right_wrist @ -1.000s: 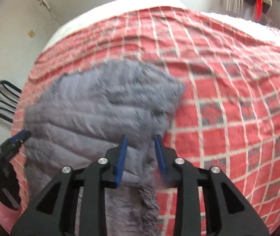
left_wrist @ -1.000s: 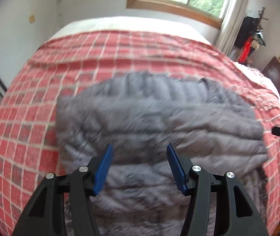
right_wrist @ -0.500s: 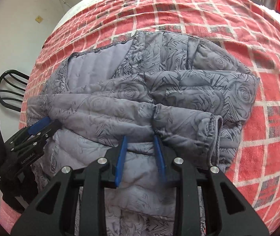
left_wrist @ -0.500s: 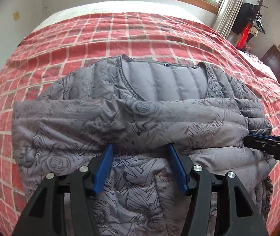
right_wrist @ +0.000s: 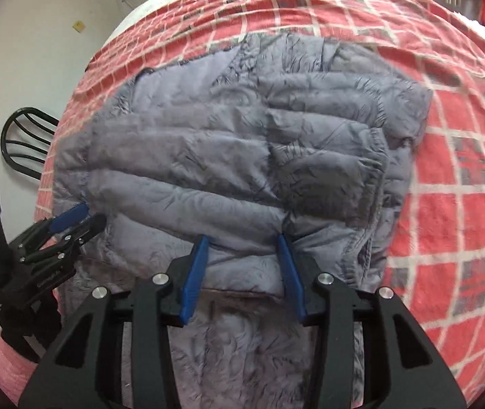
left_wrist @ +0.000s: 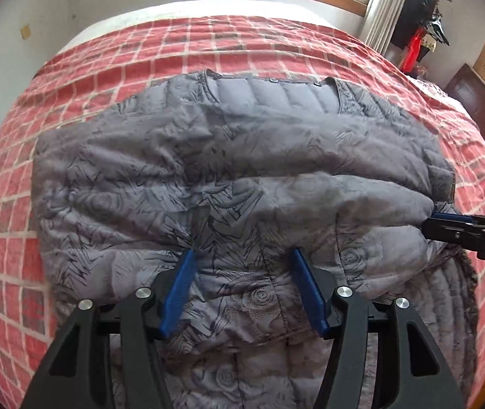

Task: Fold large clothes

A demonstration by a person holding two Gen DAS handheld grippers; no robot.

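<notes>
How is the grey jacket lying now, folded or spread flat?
Partly folded: the grey jacket has both sleeves laid across its front on the red checked bedspread.

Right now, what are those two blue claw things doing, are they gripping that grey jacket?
Left gripper: jaws opening, spread over the grey jacket, not pinching it.
Right gripper: jaws opening, fabric between them, grip released.

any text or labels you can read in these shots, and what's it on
"DA": white letters on the right gripper, cut off by the left wrist view's edge.
White print on the side of the left gripper, in the right wrist view: too small and blurred to read.
Nothing readable on the jacket or the bedspread.
</notes>
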